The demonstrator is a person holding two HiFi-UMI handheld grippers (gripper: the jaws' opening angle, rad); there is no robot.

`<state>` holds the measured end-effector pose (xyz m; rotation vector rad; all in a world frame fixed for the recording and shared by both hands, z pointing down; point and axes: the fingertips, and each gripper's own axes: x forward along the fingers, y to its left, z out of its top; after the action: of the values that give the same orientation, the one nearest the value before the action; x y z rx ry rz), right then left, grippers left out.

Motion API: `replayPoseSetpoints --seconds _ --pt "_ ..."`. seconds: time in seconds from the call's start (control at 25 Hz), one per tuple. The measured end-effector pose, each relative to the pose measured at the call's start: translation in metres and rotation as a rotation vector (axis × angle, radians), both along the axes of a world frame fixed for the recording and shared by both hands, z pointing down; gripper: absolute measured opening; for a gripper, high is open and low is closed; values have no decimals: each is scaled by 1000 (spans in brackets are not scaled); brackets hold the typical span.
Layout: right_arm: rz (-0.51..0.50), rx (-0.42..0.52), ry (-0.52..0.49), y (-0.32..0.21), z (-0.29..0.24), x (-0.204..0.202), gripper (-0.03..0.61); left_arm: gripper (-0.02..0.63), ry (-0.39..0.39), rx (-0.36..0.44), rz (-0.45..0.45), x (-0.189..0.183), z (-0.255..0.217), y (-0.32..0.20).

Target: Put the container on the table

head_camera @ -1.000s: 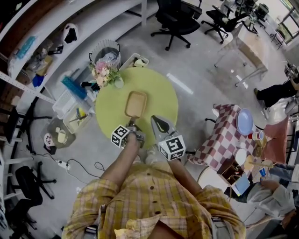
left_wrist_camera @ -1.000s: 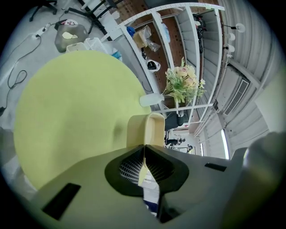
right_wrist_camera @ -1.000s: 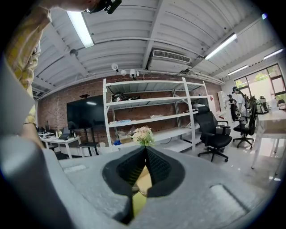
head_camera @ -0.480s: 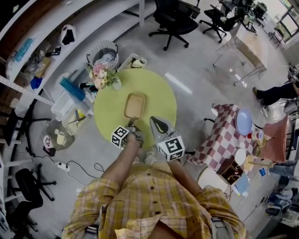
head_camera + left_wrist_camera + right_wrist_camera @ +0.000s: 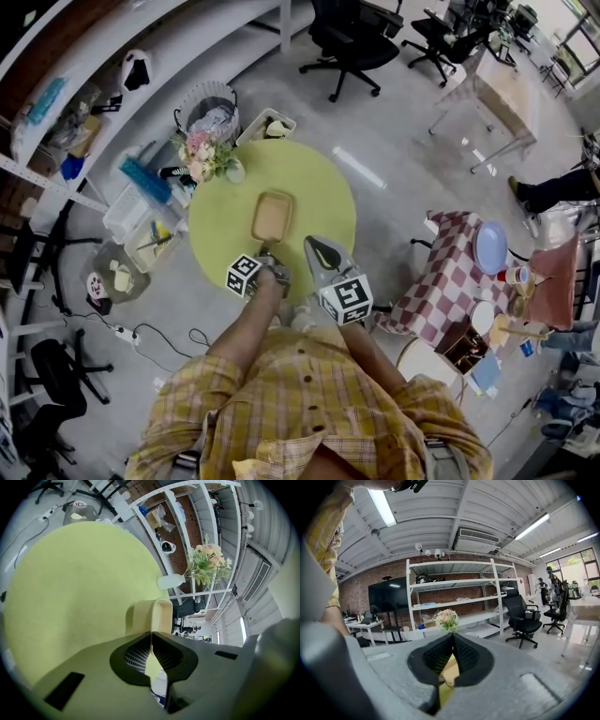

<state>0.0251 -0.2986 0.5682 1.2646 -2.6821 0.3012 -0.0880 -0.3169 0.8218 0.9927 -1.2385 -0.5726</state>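
Left gripper view: the container [image 5: 149, 616] is judged set on the surface [image 5: 70, 588], its rim pinched by the left gripper [image 5: 151, 637] fingers, while the right gripper [image 5: 453, 639] fingers are pressed together; only release is left

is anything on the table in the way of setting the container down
Nothing visible: the container, held by the left gripper, is over bare green table; the flower vase stands clear at the far edge.

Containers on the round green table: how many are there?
1. The container is near the middle of the table, its near rim pinched by the left tool. None seems to be hidden.
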Motion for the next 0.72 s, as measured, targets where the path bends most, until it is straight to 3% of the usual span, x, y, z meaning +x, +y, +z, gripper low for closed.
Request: replayPoseSetpoints --seconds 0.52,0.72 --pt "-10 -3 5 -8 3 4 -2 21 10 -17 -9 6 11 -2" --pt "-14 -8 3 -7 4 5 -2 21 24 -13 30 15 14 -3"
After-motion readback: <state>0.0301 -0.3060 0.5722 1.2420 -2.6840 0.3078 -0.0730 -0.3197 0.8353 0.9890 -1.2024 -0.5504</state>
